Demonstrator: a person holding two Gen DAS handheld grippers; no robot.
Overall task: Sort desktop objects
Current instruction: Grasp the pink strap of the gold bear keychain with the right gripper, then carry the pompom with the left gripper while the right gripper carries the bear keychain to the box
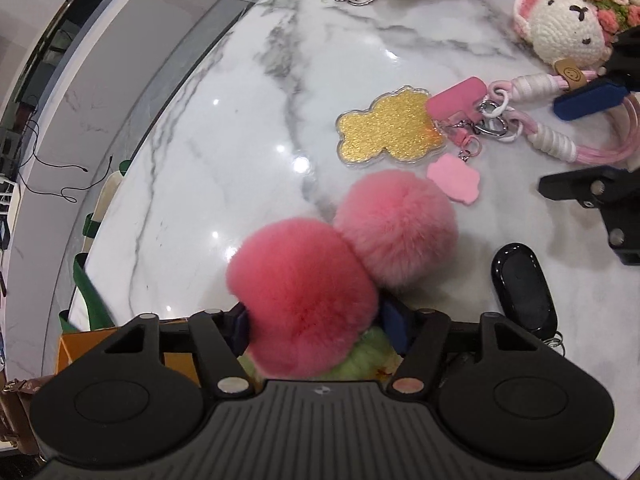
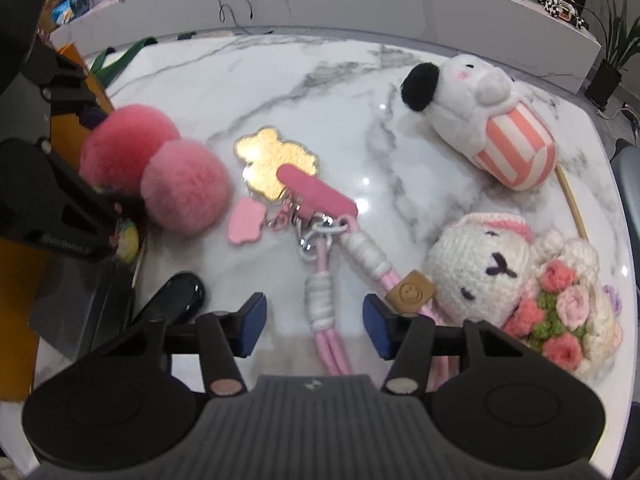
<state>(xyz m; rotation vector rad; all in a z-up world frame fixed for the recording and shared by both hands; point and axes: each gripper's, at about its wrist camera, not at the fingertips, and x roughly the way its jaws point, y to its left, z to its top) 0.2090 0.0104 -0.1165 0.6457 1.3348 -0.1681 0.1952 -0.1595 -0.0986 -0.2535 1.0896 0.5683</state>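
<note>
Our left claw [image 1: 312, 320] sits half open around the dark pink pompom [image 1: 302, 300] on the marble table [image 1: 224, 128]. Our right claw [image 2: 314, 320] stands half open, empty, straddling the pink cord [image 2: 334, 344] beside the crochet bunny [image 2: 484, 276]

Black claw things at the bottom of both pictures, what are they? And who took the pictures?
They are two grabbers, one in each of a person's hands. Each has a camera looking along its fingers: one picture is from the left gripper, one from the right gripper. On the marble table lie pink pom-poms, a gold glitter bear charm, a pink strap, a crocheted bunny, a striped plush toy and a black key fob. The left fingers flank the darker pom-pom; whether they squeeze it is unclear. The right one is open above the strap, holding nothing.
</note>
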